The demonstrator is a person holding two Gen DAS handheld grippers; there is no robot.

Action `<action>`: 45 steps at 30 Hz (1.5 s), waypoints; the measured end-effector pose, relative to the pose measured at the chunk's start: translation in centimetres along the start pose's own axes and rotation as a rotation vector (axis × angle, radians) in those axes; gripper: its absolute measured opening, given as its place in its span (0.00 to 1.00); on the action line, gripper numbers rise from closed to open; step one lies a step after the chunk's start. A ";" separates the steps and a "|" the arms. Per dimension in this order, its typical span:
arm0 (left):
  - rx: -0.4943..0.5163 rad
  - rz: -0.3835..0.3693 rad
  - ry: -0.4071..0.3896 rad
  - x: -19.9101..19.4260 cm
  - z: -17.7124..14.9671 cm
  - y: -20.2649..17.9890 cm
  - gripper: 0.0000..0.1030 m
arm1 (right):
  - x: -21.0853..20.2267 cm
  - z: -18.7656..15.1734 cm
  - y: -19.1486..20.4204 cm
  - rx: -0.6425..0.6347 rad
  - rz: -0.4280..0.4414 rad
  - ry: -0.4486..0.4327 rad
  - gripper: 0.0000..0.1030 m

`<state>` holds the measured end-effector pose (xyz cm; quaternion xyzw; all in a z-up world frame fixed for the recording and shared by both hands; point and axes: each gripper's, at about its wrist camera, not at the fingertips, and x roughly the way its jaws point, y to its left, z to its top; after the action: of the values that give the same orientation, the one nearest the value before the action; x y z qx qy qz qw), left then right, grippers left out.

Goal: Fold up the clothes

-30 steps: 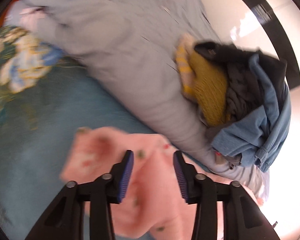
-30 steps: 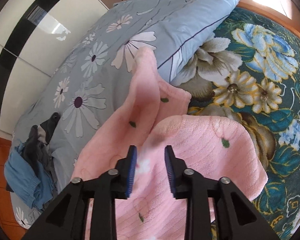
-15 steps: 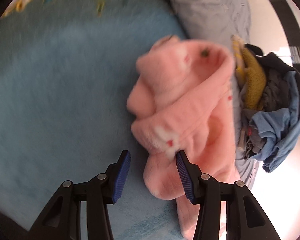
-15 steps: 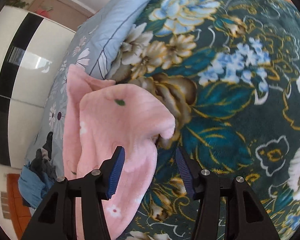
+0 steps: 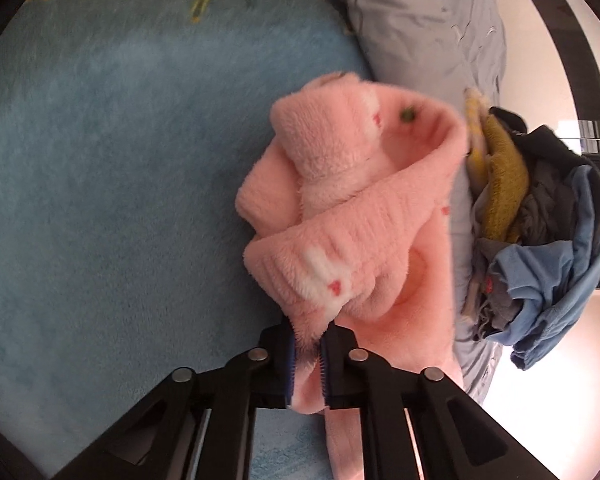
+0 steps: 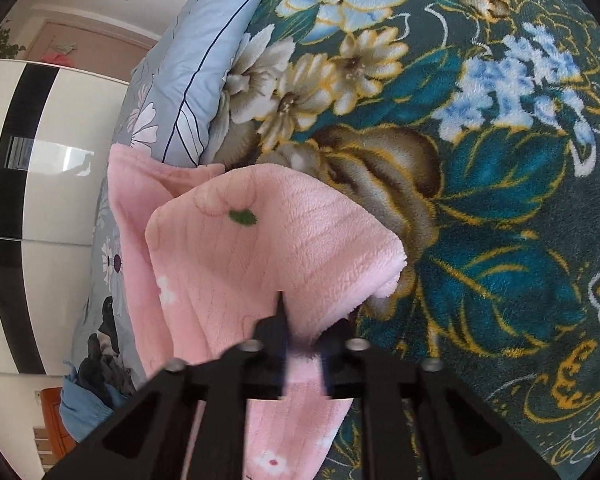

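Now both tools, left (image 5: pixel 307 354) and right (image 6: pixel 303 354), have just clamped the pink garment (image 5: pixel 364 216).

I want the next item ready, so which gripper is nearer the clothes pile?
Left. The left gripper, shut on the pink garment, has the clothes pile just beyond it. From the right gripper, also shut on the garment, the pile sits far off.

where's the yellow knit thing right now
In the left wrist view the yellow knit sits at the right, in the clothes pile on the grey quilt, just right of the pink garment.
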<state>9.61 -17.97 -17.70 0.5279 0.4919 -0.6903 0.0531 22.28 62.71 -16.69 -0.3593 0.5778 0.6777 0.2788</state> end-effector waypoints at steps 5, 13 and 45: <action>0.071 -0.044 -0.071 -4.4 0.6 -2.1 0.06 | -3.9 0.0 3.4 -0.145 0.071 -0.047 0.04; 0.257 -0.179 -0.202 -15.1 0.3 -3.9 0.05 | -12.5 -1.1 4.5 -0.282 0.227 -0.153 0.04; 0.088 0.118 -0.012 -12.4 -2.0 8.6 0.15 | -10.8 -3.9 -9.0 -0.153 -0.085 0.003 0.04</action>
<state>21.49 -26.42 -13.26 0.5538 0.4289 -0.7099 0.0736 36.43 60.90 -13.45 -0.4049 0.5091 0.7068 0.2782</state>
